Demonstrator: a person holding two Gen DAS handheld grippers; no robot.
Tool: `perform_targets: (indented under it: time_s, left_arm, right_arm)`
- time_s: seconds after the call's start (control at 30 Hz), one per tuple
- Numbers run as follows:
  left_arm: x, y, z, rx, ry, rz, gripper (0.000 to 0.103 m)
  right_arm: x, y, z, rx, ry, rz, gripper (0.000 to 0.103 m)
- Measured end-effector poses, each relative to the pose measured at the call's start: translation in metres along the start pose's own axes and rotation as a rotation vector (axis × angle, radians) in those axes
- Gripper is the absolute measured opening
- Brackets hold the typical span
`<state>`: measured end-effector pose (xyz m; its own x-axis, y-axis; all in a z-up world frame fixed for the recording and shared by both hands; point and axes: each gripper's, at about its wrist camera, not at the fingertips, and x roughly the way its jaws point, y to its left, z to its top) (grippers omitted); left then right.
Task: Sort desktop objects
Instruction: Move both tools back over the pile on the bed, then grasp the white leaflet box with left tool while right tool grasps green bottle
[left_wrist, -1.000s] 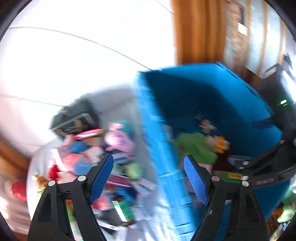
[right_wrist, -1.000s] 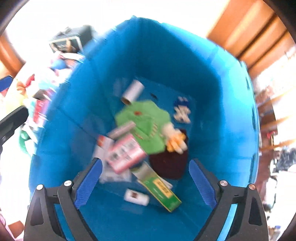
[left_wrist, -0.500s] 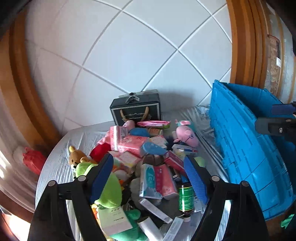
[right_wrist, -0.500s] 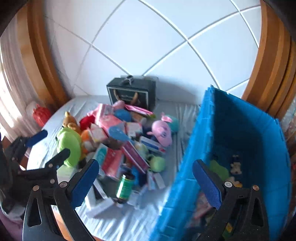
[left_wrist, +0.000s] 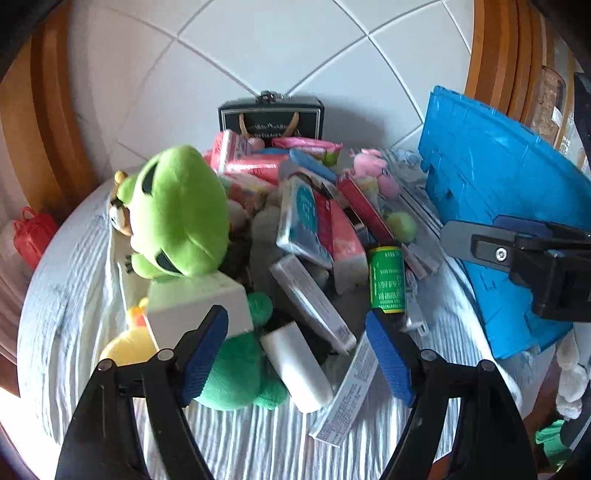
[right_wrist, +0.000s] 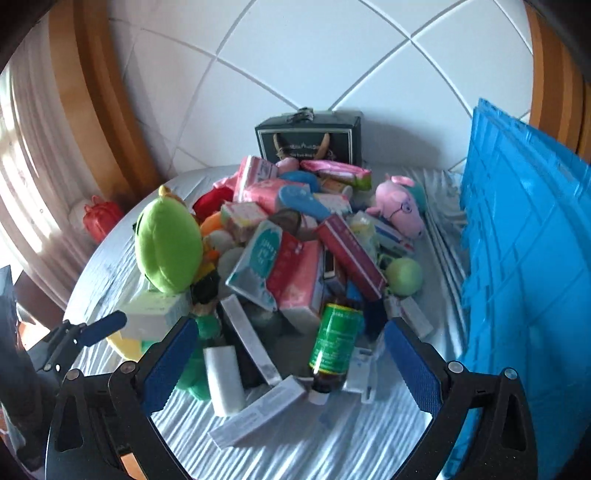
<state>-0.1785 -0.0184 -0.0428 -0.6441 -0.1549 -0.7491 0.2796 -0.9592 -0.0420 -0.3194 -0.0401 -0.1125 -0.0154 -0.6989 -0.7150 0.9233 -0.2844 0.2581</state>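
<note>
The fingers of the right gripper (right_wrist: 288, 360) are standing wide apart, gripping nothing, at the lower edge of the right wrist view. Directly between and just beyond them, a green-labelled bottle (right_wrist: 334, 341) is lying on its side at lower centre. Its long axis is running up the frame, tilted slightly right, roughly in line with the fingers, with the dark cap end pointing toward the camera. A crosswise pinch on its body therefore appears to be the likely next move.

The left gripper (left_wrist: 299, 347) is also spread open and empty at the lower centre of its own view. There the same bottle (left_wrist: 386, 282) is sitting just above the right-hand finger, off to the right of the gap. Between these fingers, a white block (left_wrist: 297, 363) is lying instead. The right gripper is judged the better aligned of the 2 for the bottle.

The bottle is showing a bright green label with small print and a dark body at each end. It is resting at the near edge of the pile (right_wrist: 295, 236) of boxes, packets and plush toys, touching several neighbours. The blue crate (right_wrist: 528, 258) is standing along the right of the frame, near the pile.
</note>
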Motion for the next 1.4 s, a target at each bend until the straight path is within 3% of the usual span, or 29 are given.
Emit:
perform_targets:
  time_s: [0.1,0.3,0.43,0.47,0.63,0.73,0.83,1.0,1.07,1.4]
  left_arm:
    - [0.025,-0.011,-0.02,0.009,0.072,-0.06,0.069]
    - [0.069,-0.038,-0.047,0.043,0.211,-0.167,0.056]
    - [0.095,-0.052,-0.058,0.064,0.29,-0.196,0.052]
    - [0.096,-0.056,-0.058,0.088,0.255,-0.162,0.052]
    - [0.132,-0.061,-0.066,0.113,0.358,-0.14,0.033]
    - [0.127,-0.055,-0.064,0.069,0.341,-0.169,0.031]
    - [0.099,-0.049,-0.047,0.064,0.263,-0.169,0.031]
    - [0.072,-0.039,-0.011,0.048,0.143,-0.092,0.031]
    - [0.078,-0.034,-0.004,0.03,0.139,-0.064,0.031]
    - [0.11,-0.031,0.011,-0.014,0.165,-0.066,0.029]
  right_arm:
    - [0.025,-0.002,-0.03,0.002,0.074,-0.031,0.076]
    - [0.053,-0.027,-0.069,0.071,0.188,-0.082,0.064]
    - [0.061,-0.043,-0.077,0.117,0.217,-0.108,0.062]
    - [0.062,-0.046,-0.079,0.126,0.22,-0.11,0.062]
    - [0.065,-0.055,-0.088,0.153,0.24,-0.126,0.062]
    - [0.069,-0.058,-0.089,0.162,0.25,-0.132,0.057]
    - [0.074,-0.059,-0.086,0.159,0.247,-0.129,0.055]
    - [0.09,-0.061,-0.067,0.176,0.224,-0.1,0.054]
    - [0.1,-0.059,-0.057,0.174,0.22,-0.089,0.054]
    - [0.161,-0.058,-0.03,0.125,0.274,-0.145,0.054]
